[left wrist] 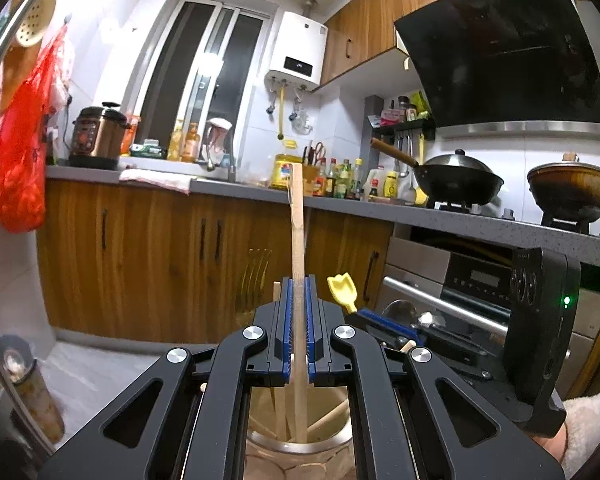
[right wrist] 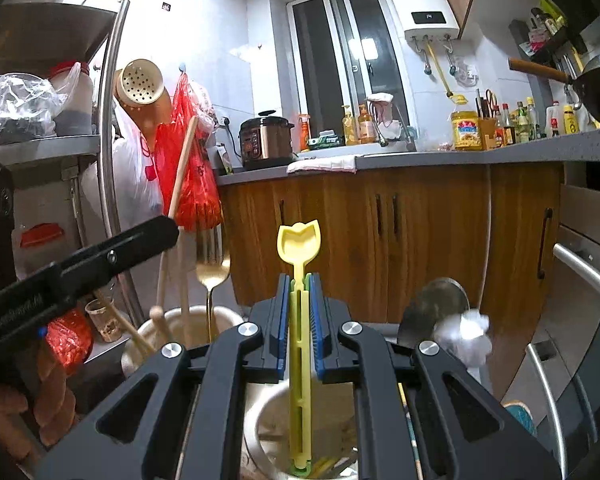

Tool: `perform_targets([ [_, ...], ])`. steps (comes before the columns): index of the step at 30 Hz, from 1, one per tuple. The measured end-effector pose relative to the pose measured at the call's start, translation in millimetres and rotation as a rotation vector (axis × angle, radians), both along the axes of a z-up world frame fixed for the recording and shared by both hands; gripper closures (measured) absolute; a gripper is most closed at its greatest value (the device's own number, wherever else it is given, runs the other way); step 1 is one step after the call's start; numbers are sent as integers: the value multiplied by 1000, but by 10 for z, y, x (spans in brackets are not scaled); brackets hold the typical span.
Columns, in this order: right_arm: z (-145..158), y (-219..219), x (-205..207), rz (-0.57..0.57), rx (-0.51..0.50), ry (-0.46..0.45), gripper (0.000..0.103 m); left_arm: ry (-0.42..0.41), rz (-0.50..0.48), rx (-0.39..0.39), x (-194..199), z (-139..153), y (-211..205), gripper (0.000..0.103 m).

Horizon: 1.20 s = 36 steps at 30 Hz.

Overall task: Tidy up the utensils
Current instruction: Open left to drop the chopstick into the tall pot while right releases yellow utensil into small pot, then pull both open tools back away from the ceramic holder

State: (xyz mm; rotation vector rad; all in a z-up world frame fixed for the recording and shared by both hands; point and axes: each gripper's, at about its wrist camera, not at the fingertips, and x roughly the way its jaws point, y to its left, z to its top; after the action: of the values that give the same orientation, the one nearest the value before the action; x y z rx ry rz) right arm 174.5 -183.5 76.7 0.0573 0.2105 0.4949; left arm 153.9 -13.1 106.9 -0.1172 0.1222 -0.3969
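Observation:
My left gripper [left wrist: 299,280] is shut on a long flat wooden stick [left wrist: 297,216] that stands upright, its lower end inside a glass jar [left wrist: 300,450] holding other wooden utensils. My right gripper [right wrist: 300,278] is shut on a yellow plastic spoon [right wrist: 299,240], held upright over a white cup [right wrist: 260,420]. The yellow spoon [left wrist: 342,288] and the right gripper also show in the left wrist view. The left gripper [right wrist: 100,258] shows at the left of the right wrist view, above a beige holder [right wrist: 172,320] with wooden sticks and a gold fork [right wrist: 212,276].
A metal ladle [right wrist: 436,308] and a white crumpled thing [right wrist: 466,334] stand right of the spoon. Wooden cabinets [left wrist: 160,248] and a grey counter [left wrist: 460,218] lie ahead, with an oven [left wrist: 460,292], a wok [left wrist: 456,178] and a clay pot [left wrist: 568,188]. A metal rack [right wrist: 52,80] stands left.

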Motion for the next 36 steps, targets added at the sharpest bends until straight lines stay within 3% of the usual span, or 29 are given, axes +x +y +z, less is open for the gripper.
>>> perform_targets([
  [4,-60,-31,-13,7,0,12,93,16,-5,-2,38,18,-3,96],
  [6,-91,-55,-18,9,1,21,93,20,-7,-2,34,9,-12,88],
  [13,-119,-199,-26,12,33,60,93,33,-10,4,26,10,-46,80],
  [16,-121,-244,-28,19,43,80,91,32,-8,7,7,25,-73,72],
  [18,-107,-275,-47,18,49,84,79,32,-11,11,-4,34,-78,66],
  [21,-70,-316,-108,16,53,81,77,31,-9,14,-56,78,-88,65],
  [30,232,-470,-634,32,56,62,77,31,-6,10,-557,289,-27,63],
  [36,264,-493,-1040,17,-8,82,77,117,51,74,-955,184,8,59],
])
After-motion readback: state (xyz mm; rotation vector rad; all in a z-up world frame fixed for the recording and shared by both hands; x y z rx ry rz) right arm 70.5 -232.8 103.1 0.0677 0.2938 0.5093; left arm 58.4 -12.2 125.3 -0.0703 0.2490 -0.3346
